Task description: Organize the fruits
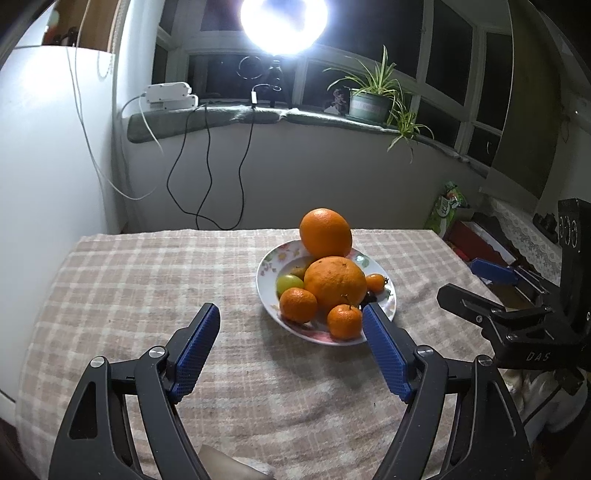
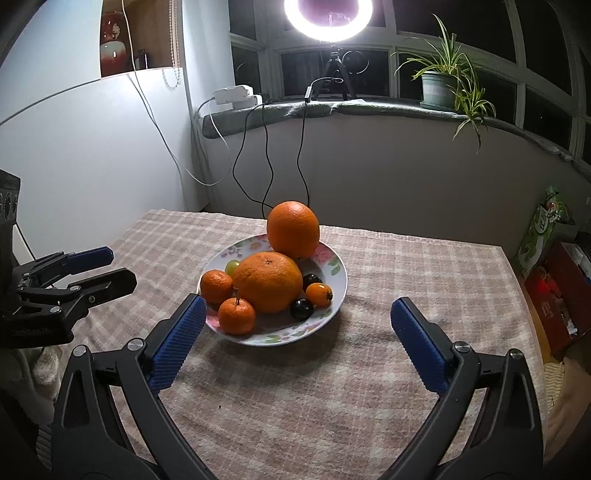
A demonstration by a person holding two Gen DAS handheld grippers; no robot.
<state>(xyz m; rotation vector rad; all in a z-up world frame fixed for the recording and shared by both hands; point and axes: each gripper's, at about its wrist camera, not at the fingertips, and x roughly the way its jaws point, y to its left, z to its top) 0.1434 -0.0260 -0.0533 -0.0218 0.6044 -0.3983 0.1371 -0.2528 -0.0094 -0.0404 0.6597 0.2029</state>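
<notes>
A floral plate [image 1: 264, 271] [image 2: 338, 284] on the checked tablecloth holds two large oranges [image 1: 325, 232] [image 2: 293, 229], two small mandarins [image 1: 344, 321] [image 2: 236, 315], a green grape [image 1: 290, 282] [image 2: 232, 266], an orange cherry tomato [image 1: 375, 282] [image 2: 319, 294] and dark round fruits [image 2: 301, 309]. My left gripper [image 1: 291, 314] is open and empty, near the plate's front left. My right gripper [image 2: 295, 306] is open and empty, in front of the plate. Each gripper shows in the other's view, the right one [image 1: 491, 284] and the left one [image 2: 99, 266].
The checked tablecloth [image 1: 147, 280] [image 2: 424, 266] covers the table. A bright ring light [image 2: 328, 18] on a tripod, cables, a white power strip [image 1: 168, 94] and a potted plant [image 2: 441, 86] stand on the windowsill behind. Boxes and a green bag [image 2: 543, 229] sit at the table's right.
</notes>
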